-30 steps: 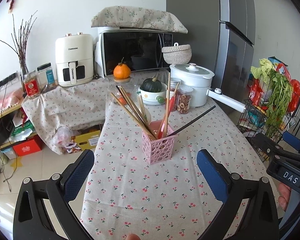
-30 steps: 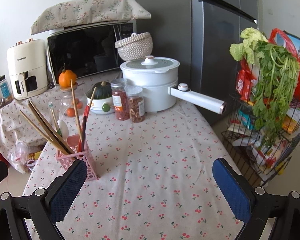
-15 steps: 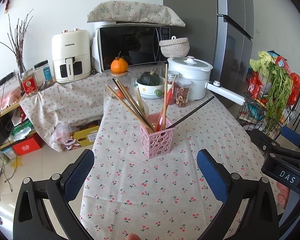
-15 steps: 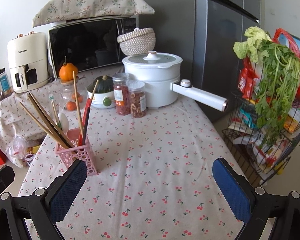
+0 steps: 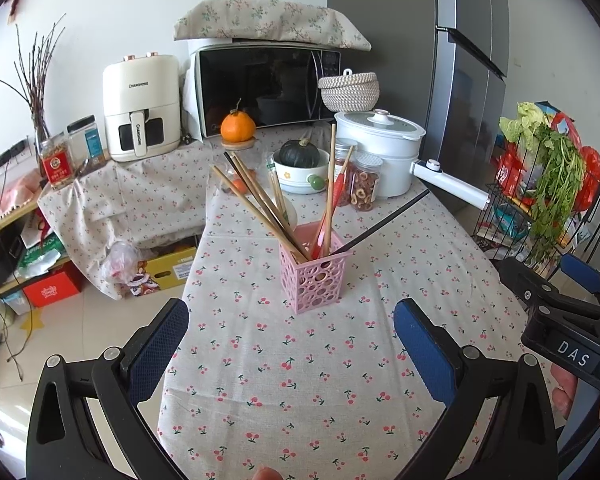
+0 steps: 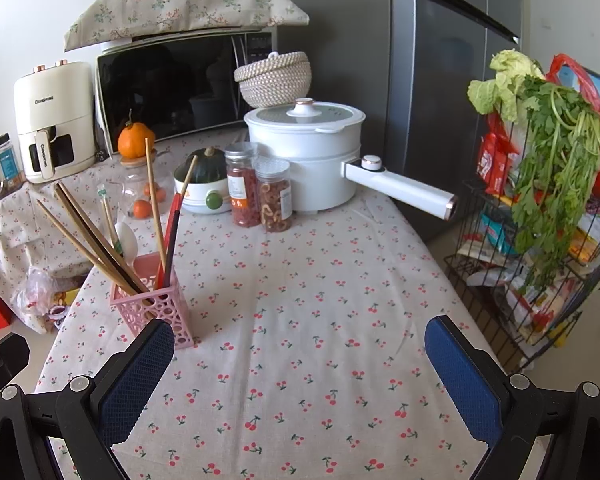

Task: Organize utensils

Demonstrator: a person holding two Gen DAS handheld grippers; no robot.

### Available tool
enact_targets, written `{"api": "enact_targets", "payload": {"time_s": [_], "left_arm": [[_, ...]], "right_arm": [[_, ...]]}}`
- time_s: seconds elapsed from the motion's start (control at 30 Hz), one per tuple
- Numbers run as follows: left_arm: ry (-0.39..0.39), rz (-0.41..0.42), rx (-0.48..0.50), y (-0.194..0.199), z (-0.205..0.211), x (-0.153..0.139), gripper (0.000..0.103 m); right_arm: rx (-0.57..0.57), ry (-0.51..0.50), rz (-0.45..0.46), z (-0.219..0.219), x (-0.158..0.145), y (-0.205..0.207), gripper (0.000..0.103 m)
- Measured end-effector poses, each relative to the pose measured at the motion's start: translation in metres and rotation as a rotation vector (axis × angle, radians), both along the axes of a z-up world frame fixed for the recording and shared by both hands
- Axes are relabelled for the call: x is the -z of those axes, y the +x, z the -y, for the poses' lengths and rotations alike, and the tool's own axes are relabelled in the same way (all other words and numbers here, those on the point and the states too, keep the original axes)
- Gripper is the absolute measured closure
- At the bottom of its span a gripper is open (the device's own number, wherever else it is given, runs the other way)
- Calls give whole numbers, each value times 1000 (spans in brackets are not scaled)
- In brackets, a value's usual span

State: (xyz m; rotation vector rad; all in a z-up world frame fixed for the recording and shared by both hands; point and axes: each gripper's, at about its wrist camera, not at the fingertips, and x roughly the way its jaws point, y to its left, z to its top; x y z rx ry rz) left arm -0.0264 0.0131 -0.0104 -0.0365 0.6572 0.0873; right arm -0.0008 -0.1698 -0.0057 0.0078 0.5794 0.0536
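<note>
L hand-held gripper (image 5: 291,344) released, empty, above bench (image 5: 300,392). R hand-held gripper (image 6: 300,364) likewise released, empty. Pink holder (image 5: 315,269) upright mid-bench w/ chopsticks (image 5: 260,208) inside; black chopstick (image 5: 384,222) leaned out over rim.

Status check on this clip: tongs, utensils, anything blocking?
Left tongs open, empty. Right tongs open, empty. Chopsticks in pink holder. Nothing blocking.

Utensil tips (image 5: 300,254) hidden in holder (image 5: 315,276)
</note>
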Motion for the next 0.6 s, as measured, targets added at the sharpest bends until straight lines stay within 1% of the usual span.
{"api": "enact_targets", "payload": {"time_s": [0.6], "left_arm": [[-1, -8, 2, 0, 1, 3, 0]], "right_arm": [[-1, 3, -5, 1, 2, 0, 0]]}}
